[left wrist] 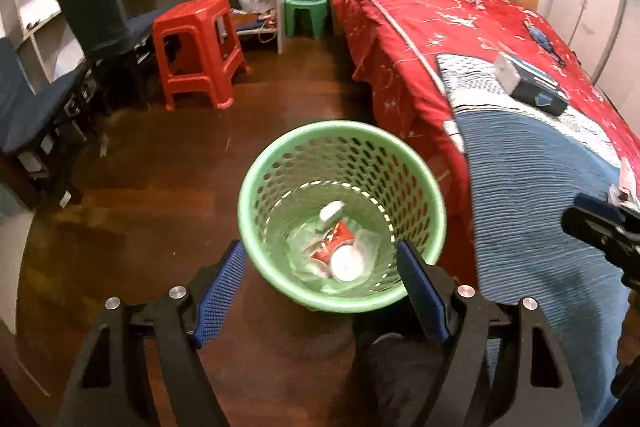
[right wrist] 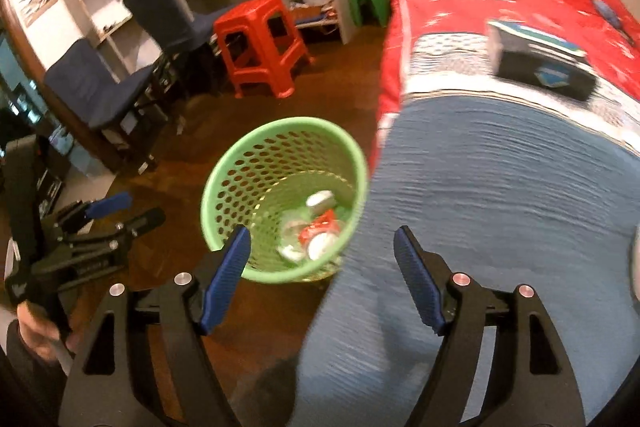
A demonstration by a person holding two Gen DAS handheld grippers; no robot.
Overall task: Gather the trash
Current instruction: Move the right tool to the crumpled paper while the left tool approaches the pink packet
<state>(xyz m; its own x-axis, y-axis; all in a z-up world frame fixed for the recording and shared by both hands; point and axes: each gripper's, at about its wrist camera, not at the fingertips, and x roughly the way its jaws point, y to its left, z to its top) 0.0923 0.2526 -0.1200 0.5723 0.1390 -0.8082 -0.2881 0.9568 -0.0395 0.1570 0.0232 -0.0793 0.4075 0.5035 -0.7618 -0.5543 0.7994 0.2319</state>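
My left gripper (left wrist: 320,269) stands spread and empty above the round green perforated plastic basket (left wrist: 280,163). Crumpled red-and-white wrappers (left wrist: 340,247) lie at its bottom. My right gripper (right wrist: 322,249) is likewise spread and empty, over the basket's rim and the ribbed blue bedcover (right wrist: 500,207). Bare wooden floor (left wrist: 160,187) surrounds the basket's left; the bed edge stands just beside its right.

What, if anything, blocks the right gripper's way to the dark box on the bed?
Nothing visible: the right gripper is open and empty, and only bare blue blanket lies between it and the dark box.
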